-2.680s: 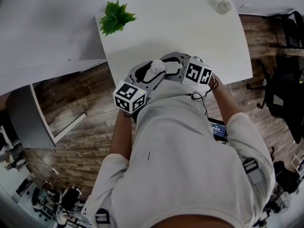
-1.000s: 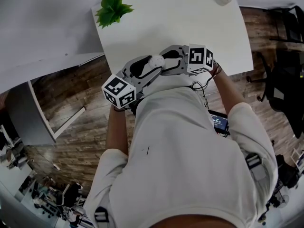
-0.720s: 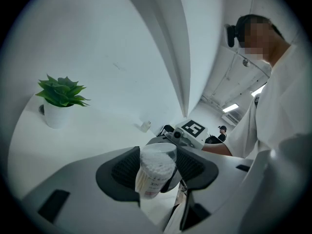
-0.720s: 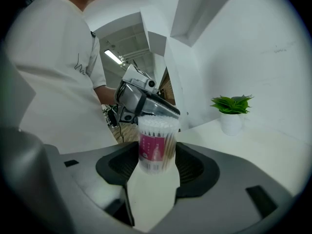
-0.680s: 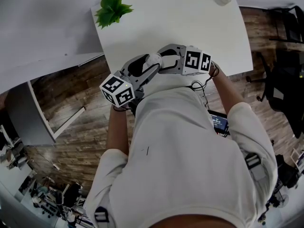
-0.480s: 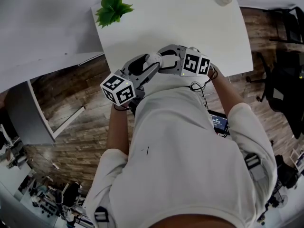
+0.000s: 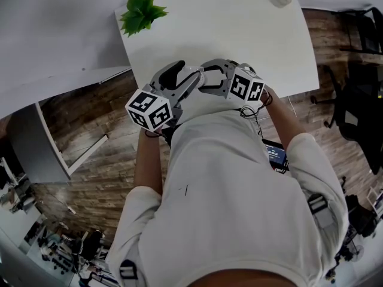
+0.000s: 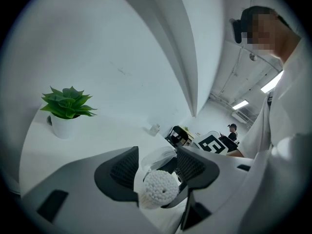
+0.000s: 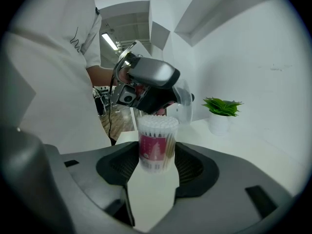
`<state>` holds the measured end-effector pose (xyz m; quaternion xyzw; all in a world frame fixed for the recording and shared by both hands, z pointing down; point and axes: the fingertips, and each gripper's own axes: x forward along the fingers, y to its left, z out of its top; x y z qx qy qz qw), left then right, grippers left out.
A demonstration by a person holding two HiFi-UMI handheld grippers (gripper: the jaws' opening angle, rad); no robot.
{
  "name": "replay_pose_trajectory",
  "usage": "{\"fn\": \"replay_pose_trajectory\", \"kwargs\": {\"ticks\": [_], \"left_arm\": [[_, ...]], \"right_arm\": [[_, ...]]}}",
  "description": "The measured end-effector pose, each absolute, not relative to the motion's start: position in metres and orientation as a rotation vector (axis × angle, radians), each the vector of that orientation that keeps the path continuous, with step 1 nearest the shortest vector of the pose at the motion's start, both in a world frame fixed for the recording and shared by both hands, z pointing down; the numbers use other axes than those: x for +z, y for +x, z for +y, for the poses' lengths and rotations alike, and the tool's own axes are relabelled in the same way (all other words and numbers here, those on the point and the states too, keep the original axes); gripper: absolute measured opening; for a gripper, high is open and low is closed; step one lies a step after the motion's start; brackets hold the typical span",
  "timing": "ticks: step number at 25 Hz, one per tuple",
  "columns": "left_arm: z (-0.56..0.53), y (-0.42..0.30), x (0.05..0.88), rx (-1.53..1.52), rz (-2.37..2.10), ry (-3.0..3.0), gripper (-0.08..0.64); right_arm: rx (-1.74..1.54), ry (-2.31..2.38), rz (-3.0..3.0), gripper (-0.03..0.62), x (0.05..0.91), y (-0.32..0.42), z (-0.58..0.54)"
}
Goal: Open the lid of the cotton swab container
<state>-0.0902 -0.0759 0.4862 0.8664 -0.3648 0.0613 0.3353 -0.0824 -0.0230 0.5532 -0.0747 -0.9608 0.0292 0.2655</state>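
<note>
- Your right claw (image 9: 157, 151) is closed on the cotton swab container (image 9: 157, 143), its pads against the labelled sides, at the near edge of the worktop (image 9: 243, 147).
- The clear lid (image 9: 184, 106) is already off. The swabs (image 9: 157, 123) stand bare, and the lid hangs just above and beside the container's mouth.
- Your left claw (image 8: 157, 156) has the lid between its pads. Its jaws have just been widening and stand well apart, yet the lid looks carried, not dropped.
- The opening step seems all but done. Next, you likely need to move the lid clear and set it down, keeping the right grip steady so no swabs spill.
</note>
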Motion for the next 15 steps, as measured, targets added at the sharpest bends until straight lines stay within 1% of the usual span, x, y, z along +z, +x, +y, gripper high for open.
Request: {"fn": "replay_pose_trajectory", "kwargs": {"ticks": [6, 15], "left_arm": [[-0.093, -0.096, 0.487, 0.163, -0.998, 2.221, 0.250], [-0.111, -0.090, 0.501, 0.266, -1.010, 2.235, 0.250]], "right_arm": [[0.075, -0.205, -2.609, 0.224, 0.553, -0.085, -0.015], [0.089, -0.092, -2.620, 0.224, 0.560, -0.085, -0.024]]}}
